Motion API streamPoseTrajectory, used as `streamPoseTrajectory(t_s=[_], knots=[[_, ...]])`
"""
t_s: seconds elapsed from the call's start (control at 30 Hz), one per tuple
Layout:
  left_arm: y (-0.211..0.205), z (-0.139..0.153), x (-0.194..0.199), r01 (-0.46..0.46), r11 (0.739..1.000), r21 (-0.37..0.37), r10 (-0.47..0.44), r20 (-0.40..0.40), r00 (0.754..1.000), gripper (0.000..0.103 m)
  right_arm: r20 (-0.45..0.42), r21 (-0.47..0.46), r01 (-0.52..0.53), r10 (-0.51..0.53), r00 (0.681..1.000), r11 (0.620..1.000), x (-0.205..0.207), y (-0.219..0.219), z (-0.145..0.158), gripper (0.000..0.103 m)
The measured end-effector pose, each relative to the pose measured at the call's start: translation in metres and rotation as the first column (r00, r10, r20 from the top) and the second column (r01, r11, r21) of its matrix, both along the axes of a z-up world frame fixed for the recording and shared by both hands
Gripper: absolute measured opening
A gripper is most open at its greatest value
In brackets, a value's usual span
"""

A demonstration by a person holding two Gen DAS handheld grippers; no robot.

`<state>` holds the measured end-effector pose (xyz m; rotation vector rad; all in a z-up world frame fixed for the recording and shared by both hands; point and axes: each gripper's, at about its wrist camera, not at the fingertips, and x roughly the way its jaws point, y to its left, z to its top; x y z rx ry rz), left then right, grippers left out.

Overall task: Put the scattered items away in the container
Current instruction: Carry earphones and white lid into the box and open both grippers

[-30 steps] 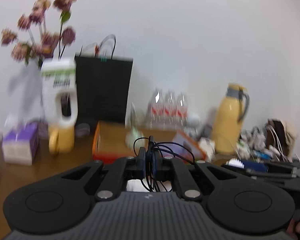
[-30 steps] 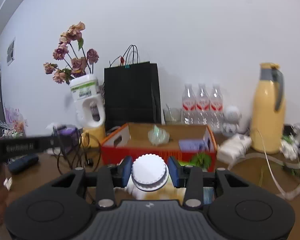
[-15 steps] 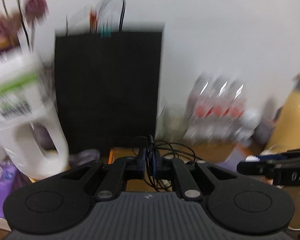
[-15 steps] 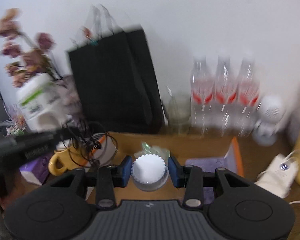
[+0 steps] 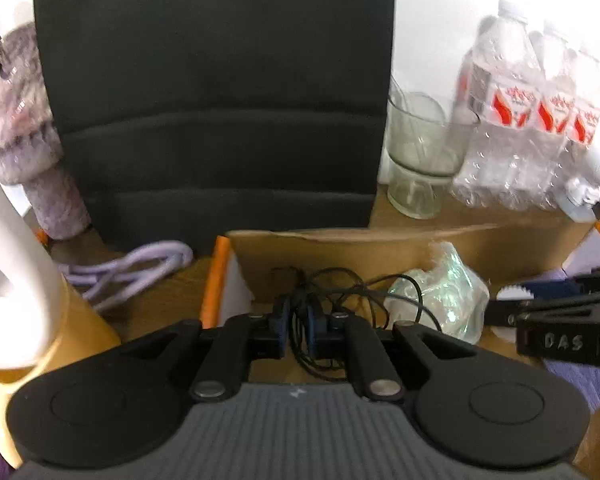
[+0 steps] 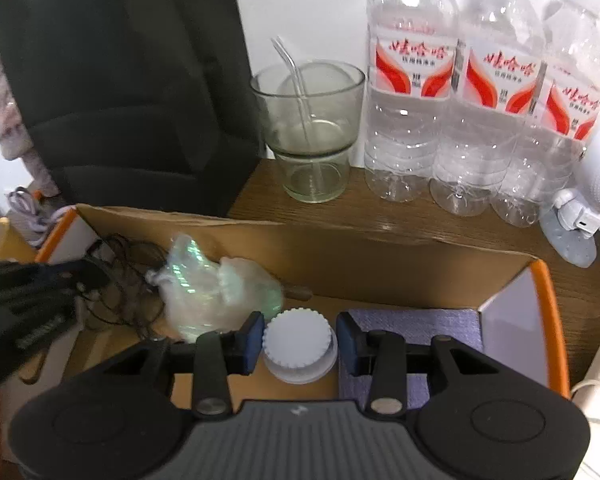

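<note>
**Cardboard box half filled, two more items arriving**

Cardboard walls with orange edging mark the container (image 6: 380, 256), which stands on the wooden surface (image 6: 480, 236) in front of a black bag (image 6: 120, 80). Inside it already lie a crumpled clear plastic wrapper (image 6: 216, 288) and a purple cloth (image 6: 416, 324) at the right end, so part of the tidying looks done.

Both hands are over the box with loads. The left hand-held gripper (image 5: 298, 324) is clenched on a tangle of thin black cable (image 5: 340, 284), whose loops hang over the box's left end, beside the wrapper. The right hand-held gripper (image 6: 300, 342) is grasping a white jar with a ridged lid (image 6: 298, 340); its blue pads sit against the jar's sides, above the box floor between wrapper and cloth.

What remains, in my judgement, is to let go of both items. Outside the box a lilac cord (image 5: 128, 268) lies on the surface by the bag; whether it counts as scattered clutter I cannot tell. A glass (image 6: 312, 136) and water bottles (image 6: 460, 92) stand behind.
</note>
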<state>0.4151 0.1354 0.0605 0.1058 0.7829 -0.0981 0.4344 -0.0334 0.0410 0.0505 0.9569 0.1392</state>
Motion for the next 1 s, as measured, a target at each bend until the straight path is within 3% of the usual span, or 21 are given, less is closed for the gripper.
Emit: streamPoseTrajectory(t_s=[0.1, 0.17, 0.23, 0.43, 0.63, 0.8, 1.0], knots=[[0.005, 0.0, 0.002, -0.001, 1.0, -0.009, 0.001, -0.009, 1.0, 0.012, -0.005, -0.001, 0.02, -0.02, 1.0, 1.0, 0.003, -0.001, -0.006, 0.049], [0.005, 0.001, 0.001, -0.005, 1.0, -0.011, 0.005, -0.009, 1.0, 0.021, -0.003, 0.002, 0.035, -0.035, 0.999, 0.999, 0.002, -0.001, -0.007, 0.061], [0.003, 0.003, 0.0, 0.014, 1.0, -0.018, -0.014, -0.003, 1.0, 0.048, -0.006, 0.002, 0.042, -0.042, 0.999, 0.999, 0.0, -0.001, -0.005, 0.069], [-0.009, 0.021, -0.013, 0.048, 0.999, 0.022, -0.048, 0.0, 0.999, 0.074, -0.016, -0.012, 0.074, -0.074, 0.997, 0.997, -0.008, -0.015, 0.013, 0.077], [-0.001, 0.055, -0.022, 0.005, 0.999, -0.034, -0.008, -0.06, 0.998, 0.1, -0.052, 0.011, 0.117, -0.116, 0.992, 0.993, -0.029, -0.032, 0.043, 0.08], [0.003, 0.08, -0.05, -0.014, 0.999, -0.047, 0.011, -0.075, 0.997, 0.103, -0.037, 0.037, 0.136, -0.135, 0.99, 0.99, -0.061, -0.035, 0.077, 0.084], [0.003, 0.113, -0.1, 0.018, 0.999, -0.041, -0.018, -0.015, 1.0, 0.103, 0.053, 0.012, 0.103, -0.103, 0.993, 0.995, -0.117, -0.022, 0.122, 0.089]])
